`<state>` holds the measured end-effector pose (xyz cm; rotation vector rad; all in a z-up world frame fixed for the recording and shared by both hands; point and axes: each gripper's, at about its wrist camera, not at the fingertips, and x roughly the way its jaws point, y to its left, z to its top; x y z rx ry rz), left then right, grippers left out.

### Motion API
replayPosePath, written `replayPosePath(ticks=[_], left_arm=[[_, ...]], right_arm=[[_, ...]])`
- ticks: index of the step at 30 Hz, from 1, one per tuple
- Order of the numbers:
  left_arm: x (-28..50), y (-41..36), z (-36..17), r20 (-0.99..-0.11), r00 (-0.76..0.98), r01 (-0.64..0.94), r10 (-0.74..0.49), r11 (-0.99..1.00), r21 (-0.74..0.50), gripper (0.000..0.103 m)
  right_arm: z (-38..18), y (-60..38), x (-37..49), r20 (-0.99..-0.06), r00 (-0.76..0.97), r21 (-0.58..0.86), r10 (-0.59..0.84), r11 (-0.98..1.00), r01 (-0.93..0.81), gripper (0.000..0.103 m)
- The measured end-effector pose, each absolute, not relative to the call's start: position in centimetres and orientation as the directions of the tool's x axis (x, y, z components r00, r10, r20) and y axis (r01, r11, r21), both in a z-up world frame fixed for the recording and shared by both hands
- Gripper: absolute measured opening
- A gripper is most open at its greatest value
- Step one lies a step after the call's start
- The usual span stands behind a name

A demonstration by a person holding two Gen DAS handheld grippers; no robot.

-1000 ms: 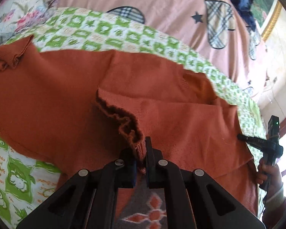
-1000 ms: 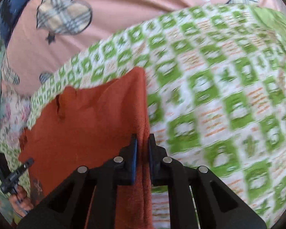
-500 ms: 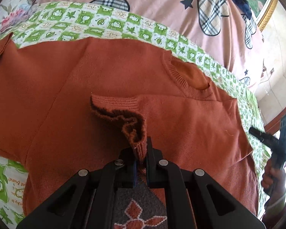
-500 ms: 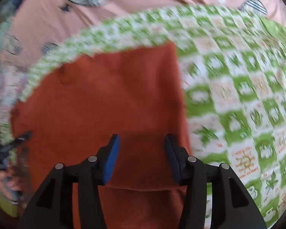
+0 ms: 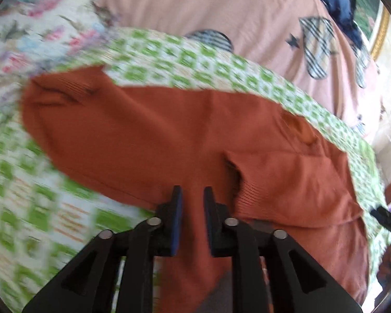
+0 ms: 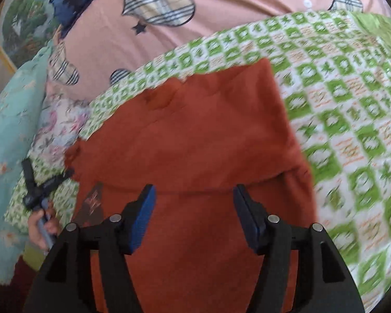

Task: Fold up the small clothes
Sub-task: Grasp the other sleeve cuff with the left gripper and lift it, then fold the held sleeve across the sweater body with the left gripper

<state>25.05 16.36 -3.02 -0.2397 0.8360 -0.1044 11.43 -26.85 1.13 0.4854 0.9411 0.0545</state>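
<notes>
We see the rust-orange sweater [image 5: 195,135] lying spread on the green-and-white checked blanket [image 5: 39,208], with one sleeve folded across its body so the ribbed cuff [image 5: 237,182] lies just right of our left gripper [image 5: 193,198]. That gripper's jaws stand a little apart with nothing between them, hovering over the sweater's lower edge (the view is blurred, so we cannot tell whether the tips touch the knit). Our right gripper [image 6: 194,195] is spread wide and also empty, poised above the sweater [image 6: 195,140] near a fold line running across it. Beyond the blanket lies a pink quilt [image 6: 221,5] with plaid hearts, and a teal pillow [image 6: 10,120] sits at the left.
</notes>
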Motion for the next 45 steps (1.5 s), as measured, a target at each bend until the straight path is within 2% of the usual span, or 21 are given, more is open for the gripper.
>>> replayPosePath(ticks=[1, 2, 3, 5, 8, 10, 12, 14, 16, 18, 20, 21, 22, 27, 31, 35, 37, 40, 45], left_arm=[[25.3, 17.3, -2.6, -0.720, 0.677, -0.025, -0.150, 0.974, -0.226, 0.036], [25.6, 18.1, -2.3, -0.721, 0.683, -0.047, -0.116, 0.978, -0.202, 0.050], [26.0, 18.7, -2.0, -0.722, 0.687, -0.067, -0.085, 0.981, -0.180, 0.059], [27.5, 20.3, -1.2, -0.716, 0.698, -0.107, -0.017, 0.986, -0.128, 0.061], [30.7, 21.7, -0.5, -0.718, 0.692, -0.143, 0.079, 0.989, -0.029, 0.075], [33.4, 21.9, -0.6, -0.721, 0.677, -0.147, 0.151, 0.987, 0.069, 0.080], [36.2, 22.3, -1.7, -0.732, 0.644, -0.165, 0.221, 0.975, 0.150, 0.081], [38.3, 22.9, -2.8, -0.747, 0.616, -0.175, 0.250, 0.968, 0.181, 0.081], [40.1, 23.9, -4.2, -0.766, 0.588, -0.180, 0.260, 0.965, 0.189, 0.075], [41.2, 25.3, -5.0, -0.780, 0.572, -0.194, 0.253, 0.966, 0.172, 0.038], [41.1, 26.6, -4.6, -0.784, 0.586, -0.202, 0.205, 0.974, 0.103, 0.029], [40.8, 27.0, -4.3, -0.782, 0.596, -0.200, 0.181, 0.977, 0.074, 0.009], [40.4, 27.4, -4.0, -0.779, 0.605, -0.195, 0.165, 0.979, 0.056, 0.004], [37.0, 28.0, -2.3, -0.759, 0.639, -0.179, 0.125, 0.984, 0.011, 0.004], [33.4, 25.3, 0.7, -0.725, 0.689, -0.108, -0.003, 0.988, -0.107, 0.003], [29.8, 18.1, 3.8, -0.674, 0.717, 0.063, -0.175, 0.980, -0.188, 0.003], [28.1, 13.3, 4.9, -0.642, 0.704, 0.179, -0.304, 0.951, -0.254, 0.003], [26.5, 6.1, 5.3, -0.607, 0.668, 0.305, -0.431, 0.902, -0.306, 0.003], [26.4, -4.7, 3.7, -0.609, 0.567, 0.429, -0.554, 0.830, -0.355, 0.003]], right_arm=[[0.5, -25.9, 10.8, -0.772, 0.577, 0.429, 0.268, 0.889, 0.161, 0.063], [0.1, -25.3, 10.5, -0.778, 0.564, 0.432, 0.276, 0.887, 0.162, 0.063], [-0.5, -24.8, 10.2, -0.784, 0.550, 0.439, 0.287, 0.883, 0.165, 0.063], [-1.5, -24.1, 10.4, -0.790, 0.531, 0.455, 0.308, 0.874, 0.171, 0.063], [-2.3, -23.5, 10.0, -0.801, 0.508, 0.465, 0.317, 0.864, 0.195, 0.063], [-2.7, -23.4, 10.2, -0.805, 0.499, 0.470, 0.322, 0.859, 0.204, 0.063], [-2.7, -23.2, 10.0, -0.811, 0.492, 0.463, 0.316, 0.861, 0.212, 0.063], [-2.5, -23.4, 9.9, -0.815, 0.490, 0.456, 0.309, 0.863, 0.216, 0.063], [-2.3, -23.8, 10.0, -0.820, 0.492, 0.444, 0.293, 0.868, 0.223, 0.063], [-2.4, -24.1, 10.0, -0.821, 0.493, 0.444, 0.289, 0.865, 0.232, 0.063], [-2.8, -24.4, 10.0, -0.819, 0.493, 0.453, 0.293, 0.858, 0.243, 0.063], [-2.8, -24.4, 10.1, -0.817, 0.495, 0.457, 0.295, 0.855, 0.245, 0.063], [-2.8, -24.4, 10.1, -0.814, 0.497, 0.462, 0.299, 0.852, 0.244, 0.063], [-2.2, -23.8, 9.7, -0.790, 0.521, 0.485, 0.322, 0.849, 0.211, 0.063], [-1.7, -24.1, 8.9, -0.780, 0.540, 0.491, 0.317, 0.844, 0.214, 0.063], [-1.4, -25.3, 7.8, -0.771, 0.561, 0.501, 0.301, 0.831, 0.242, 0.063], [-1.1, -25.9, 7.2, -0.766, 0.573, 0.503, 0.290, 0.826, 0.255, 0.063], [-0.7, -26.9, 6.2, -0.761, 0.589, 0.502, 0.271, 0.821, 0.271, 0.063], [-0.4, -28.8, 4.7, -0.759, 0.608, 0.499, 0.233, 0.807, 0.314, 0.063]])
